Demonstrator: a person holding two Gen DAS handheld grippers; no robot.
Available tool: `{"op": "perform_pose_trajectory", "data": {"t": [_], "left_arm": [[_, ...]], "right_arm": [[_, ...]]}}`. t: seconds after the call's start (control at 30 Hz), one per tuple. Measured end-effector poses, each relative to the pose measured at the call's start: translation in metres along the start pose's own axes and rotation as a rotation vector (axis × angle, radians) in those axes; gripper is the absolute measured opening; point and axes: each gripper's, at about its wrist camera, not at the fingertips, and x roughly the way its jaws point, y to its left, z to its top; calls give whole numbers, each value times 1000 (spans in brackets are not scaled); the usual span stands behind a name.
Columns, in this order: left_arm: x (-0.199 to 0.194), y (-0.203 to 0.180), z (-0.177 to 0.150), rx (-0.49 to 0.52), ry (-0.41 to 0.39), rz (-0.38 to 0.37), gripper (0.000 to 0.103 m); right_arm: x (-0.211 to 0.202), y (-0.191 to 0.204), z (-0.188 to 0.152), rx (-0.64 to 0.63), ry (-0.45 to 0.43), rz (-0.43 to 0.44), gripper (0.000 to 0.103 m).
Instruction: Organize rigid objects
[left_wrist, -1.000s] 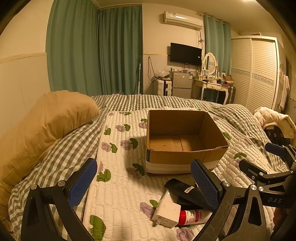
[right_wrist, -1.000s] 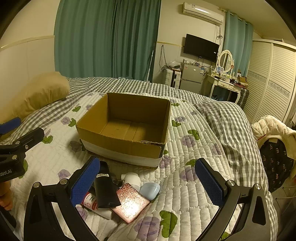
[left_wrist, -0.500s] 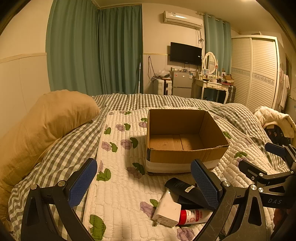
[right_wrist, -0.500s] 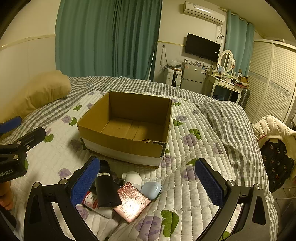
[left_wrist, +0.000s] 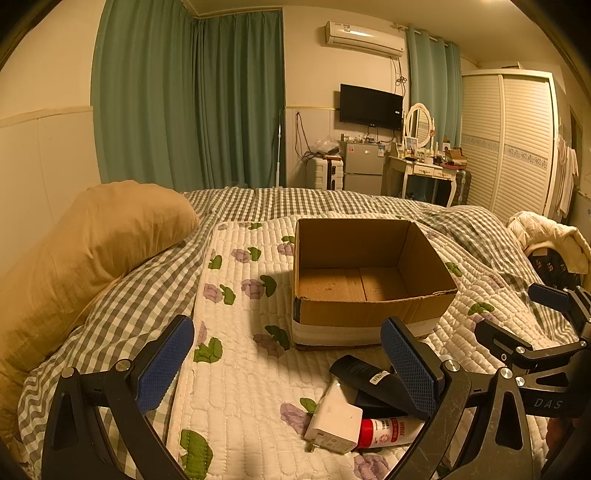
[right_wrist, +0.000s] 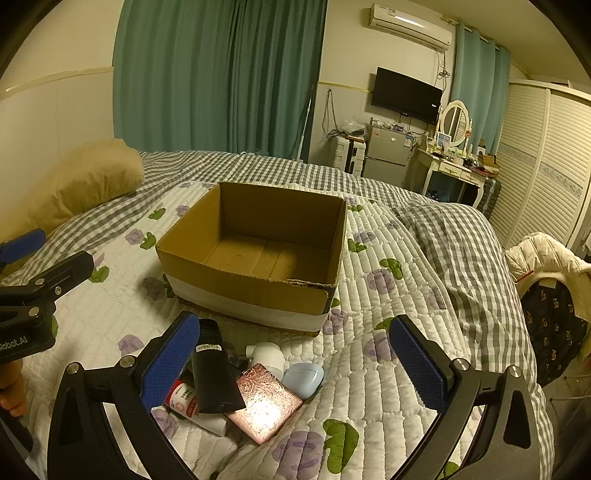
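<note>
An empty cardboard box stands on the quilted bedspread. In front of it lies a small pile: a black tube, a white charger plug, a red-and-white tube, a pink patterned case, a pale blue case and a white bottle. My left gripper is open, above the quilt left of the pile. My right gripper is open, just above the pile.
A tan pillow lies at the left on the checked duvet. A jacket-draped chair stands off the bed's right side. Beyond the bed are a dresser, a small fridge and a wardrobe.
The right wrist view has shifted slightly, so the box sits a little further right in frame. The left gripper has not moved. Both stay open.
</note>
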Motion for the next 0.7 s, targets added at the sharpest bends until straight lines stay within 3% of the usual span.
{"op": "perform_pose_trajectory", "data": {"t": [0.7], "left_arm": [[1,0,0,4,4,-1,103]], "right_arm": [[0,4,5,-41,5,26,103]]}}
